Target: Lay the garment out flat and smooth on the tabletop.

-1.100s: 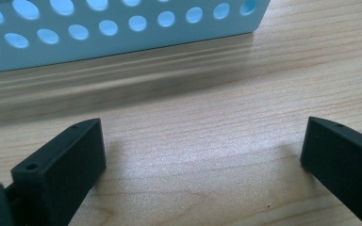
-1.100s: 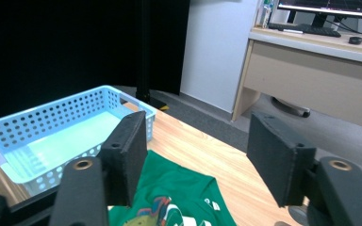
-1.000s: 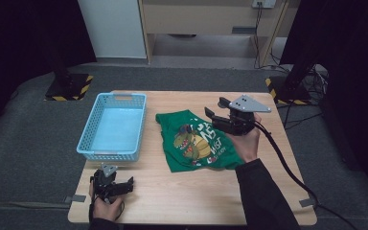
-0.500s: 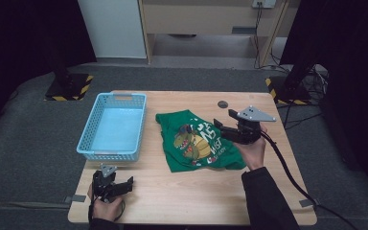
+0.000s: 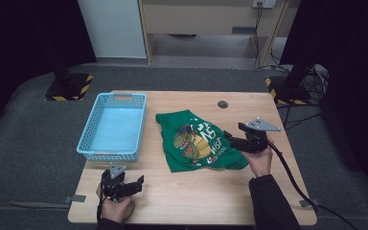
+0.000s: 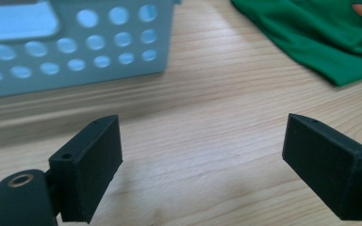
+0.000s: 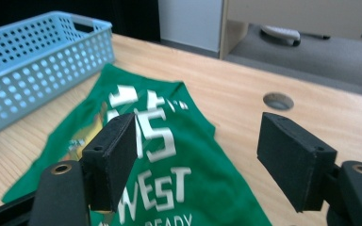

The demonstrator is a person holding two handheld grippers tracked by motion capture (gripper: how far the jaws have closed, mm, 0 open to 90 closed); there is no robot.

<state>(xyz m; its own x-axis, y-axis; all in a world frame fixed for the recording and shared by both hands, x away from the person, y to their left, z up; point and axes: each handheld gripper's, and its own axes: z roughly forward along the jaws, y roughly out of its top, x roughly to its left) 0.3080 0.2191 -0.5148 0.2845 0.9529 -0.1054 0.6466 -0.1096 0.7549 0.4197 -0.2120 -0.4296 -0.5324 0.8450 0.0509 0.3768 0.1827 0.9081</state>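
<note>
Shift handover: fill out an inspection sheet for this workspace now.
Surface: wooden table, with a round hole near the far edge.
Job's things: green printed shirt lying crumpled; blue basket empty beside it.
Clutter: nothing seen.
Grippers: left gripper open, over bare wood; right gripper open, at the shirt's edge.
Cables: black cable trails from the right gripper.
Surroundings: grey floor mat, stand bases with hazard stripes.
</note>
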